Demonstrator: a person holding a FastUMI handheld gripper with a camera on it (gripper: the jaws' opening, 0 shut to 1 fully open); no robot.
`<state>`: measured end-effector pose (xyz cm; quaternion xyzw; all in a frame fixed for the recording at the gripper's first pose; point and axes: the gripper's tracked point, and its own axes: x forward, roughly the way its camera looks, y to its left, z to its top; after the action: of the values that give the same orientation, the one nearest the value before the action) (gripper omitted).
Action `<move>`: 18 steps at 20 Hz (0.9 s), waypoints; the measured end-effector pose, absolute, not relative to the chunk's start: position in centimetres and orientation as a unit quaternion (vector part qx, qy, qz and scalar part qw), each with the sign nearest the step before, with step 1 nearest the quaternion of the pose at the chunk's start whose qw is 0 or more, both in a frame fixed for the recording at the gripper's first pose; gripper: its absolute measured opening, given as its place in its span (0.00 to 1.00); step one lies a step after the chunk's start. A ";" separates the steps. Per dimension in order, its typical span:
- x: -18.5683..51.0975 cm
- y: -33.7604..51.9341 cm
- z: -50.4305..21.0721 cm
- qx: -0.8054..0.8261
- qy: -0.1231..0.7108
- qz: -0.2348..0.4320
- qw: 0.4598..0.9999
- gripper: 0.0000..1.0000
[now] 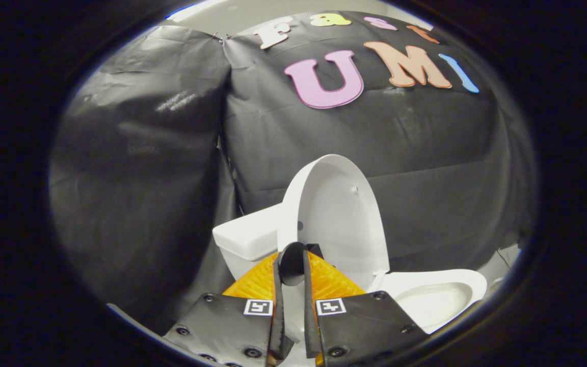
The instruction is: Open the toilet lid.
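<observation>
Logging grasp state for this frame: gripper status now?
Gripper: fingers nearly together with a thin gap, nothing clamped between them; tips sit in front of the raised toilet lid.

One white ceramic toilet stands in the booth — a single fixture, with one open oval bowl and one white boxy tank behind it. One white, rounded plastic toilet lid is raised upright, and one small nub shows on its inner face. One handheld gripper is counted, with two fingers that stand nearly together with a narrow gap between them at the lid's lower edge. Two ridged orange plastic panels sit on it, one beside each finger — and two small square black-and-white markers, one per side. Two panels of black cloth wall meet at one corner seam.
</observation>
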<state>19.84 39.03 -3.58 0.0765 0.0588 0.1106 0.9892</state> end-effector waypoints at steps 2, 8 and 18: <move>19.9 39.3 -3.5 0.075 0.062 0.110 0.989 0.17; 19.8 38.8 -3.2 0.074 0.060 0.102 0.990 0.25; 17.1 31.9 4.1 0.042 -0.017 0.086 0.995 0.70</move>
<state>17.14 31.94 4.07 0.0420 -0.0171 0.0858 0.9953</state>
